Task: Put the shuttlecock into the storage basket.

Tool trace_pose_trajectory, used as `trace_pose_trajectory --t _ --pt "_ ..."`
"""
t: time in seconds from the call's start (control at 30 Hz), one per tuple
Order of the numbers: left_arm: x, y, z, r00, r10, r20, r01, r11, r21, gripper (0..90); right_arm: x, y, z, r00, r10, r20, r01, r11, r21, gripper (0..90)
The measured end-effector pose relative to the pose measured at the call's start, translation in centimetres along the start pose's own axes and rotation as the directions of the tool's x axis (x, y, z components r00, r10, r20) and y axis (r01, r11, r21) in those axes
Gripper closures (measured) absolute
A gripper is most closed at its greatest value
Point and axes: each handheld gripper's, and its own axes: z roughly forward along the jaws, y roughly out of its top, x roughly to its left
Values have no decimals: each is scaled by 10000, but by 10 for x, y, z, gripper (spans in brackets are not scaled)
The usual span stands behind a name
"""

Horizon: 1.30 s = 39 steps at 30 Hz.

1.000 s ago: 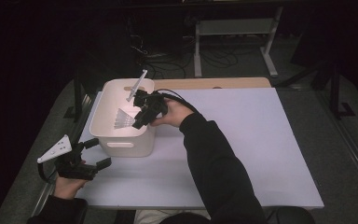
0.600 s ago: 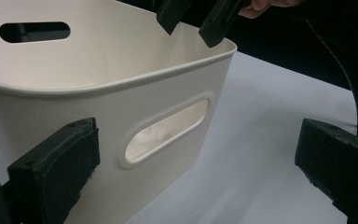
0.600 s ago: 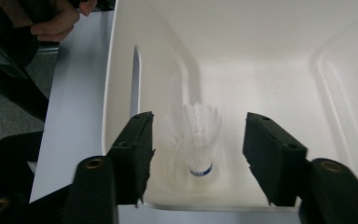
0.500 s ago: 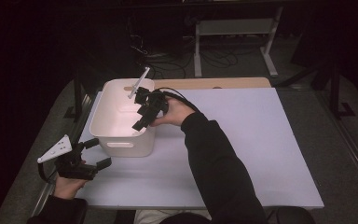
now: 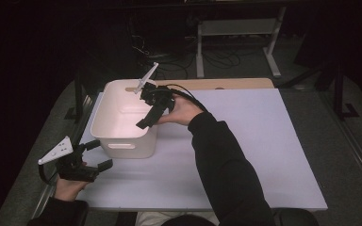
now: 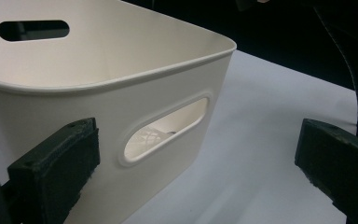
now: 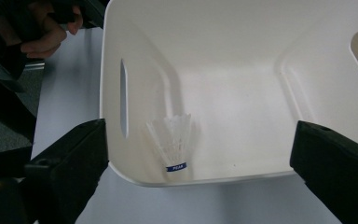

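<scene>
A: Starting nearest the person, where does the left gripper sit relative to the bin?

B: Just in front of the bin's near left corner, low over the table. Its jaws stand wide with nothing between them; the left gripper view looks straight at the bin's near wall and its handle slot.

A: And the right gripper?

B: It hangs over the bin's near right part, pointing down into it. Its jaws have just been opening and now stand wide, with nothing gripped between them.

A: So where is the shuttlecock?

B: Inside the bin, on the floor against one wall, beside that wall's slot. The drop looks done. What is left, by the look of it, is lifting the right gripper clear.

A: Anything hard to make out?

B: From above, the shuttlecock is lost against the pale floor. Through the near slot, the left gripper view gives only a bit of feather lattice. Whether it stands or leans on the wall is unclear. Beyond the bin, a wooden strip edges the table, then darkness and a white frame.
</scene>
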Motion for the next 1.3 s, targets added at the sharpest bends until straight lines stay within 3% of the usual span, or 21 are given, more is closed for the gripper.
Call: trace_pose_trajectory --t 0.7,1.3 --pt "0 0 0 10000 -2 -39 2 10000 19 0 0 -18 -28 9977 296 606 -251 9969 -746 0" --pt "0 0 0 10000 -22 -50 23 10000 31 0 -5 -45 -50 9927 794 912 -677 9899 -1242 0"
